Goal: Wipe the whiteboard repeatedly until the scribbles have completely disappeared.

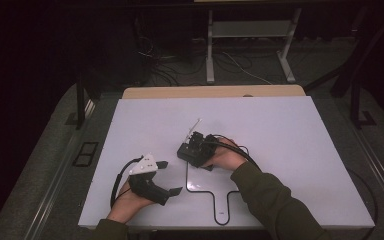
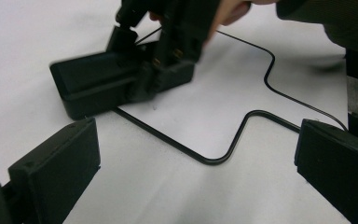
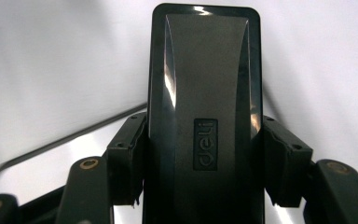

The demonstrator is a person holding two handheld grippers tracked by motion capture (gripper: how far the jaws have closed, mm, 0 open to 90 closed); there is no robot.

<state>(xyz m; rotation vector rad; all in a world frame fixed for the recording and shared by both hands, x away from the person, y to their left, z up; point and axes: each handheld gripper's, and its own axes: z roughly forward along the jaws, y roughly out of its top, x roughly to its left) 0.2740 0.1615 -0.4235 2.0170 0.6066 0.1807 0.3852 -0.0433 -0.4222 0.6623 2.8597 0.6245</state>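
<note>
Jaws of the right gripper (image 3: 205, 172) clamp a black eraser (image 3: 205, 93); left gripper (image 2: 191, 177) jaws gape wide, empty.

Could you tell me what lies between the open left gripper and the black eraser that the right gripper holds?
White board crossed by a black outline, nothing else, in the left gripper view.
</note>
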